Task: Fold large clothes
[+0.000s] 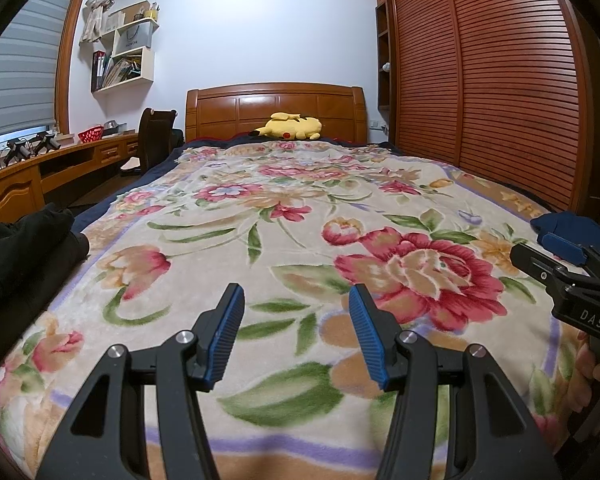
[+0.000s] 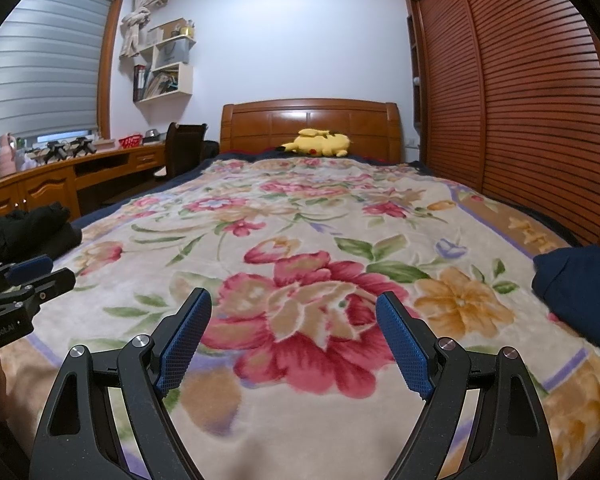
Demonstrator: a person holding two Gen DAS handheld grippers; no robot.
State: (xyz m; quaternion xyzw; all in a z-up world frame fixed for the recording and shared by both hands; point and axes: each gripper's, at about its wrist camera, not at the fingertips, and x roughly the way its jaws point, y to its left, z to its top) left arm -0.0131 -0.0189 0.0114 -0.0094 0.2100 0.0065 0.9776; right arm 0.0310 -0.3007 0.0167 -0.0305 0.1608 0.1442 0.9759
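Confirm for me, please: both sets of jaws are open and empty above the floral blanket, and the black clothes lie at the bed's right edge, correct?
Not quite: the black clothes lie at the bed's left edge, as the left wrist view shows; the right edge holds a navy garment. The rest stands.

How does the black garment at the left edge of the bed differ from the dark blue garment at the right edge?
The black garment lies at the bed's left edge, the dark blue garment at its right edge.
The black garment looks bunched and lumpy; the dark blue garment shows a smoother, rounded surface.
The black garment lies nearer the left claw, the dark blue garment nearer the right claw.
Both rest on the floral blanket, and neither is held.
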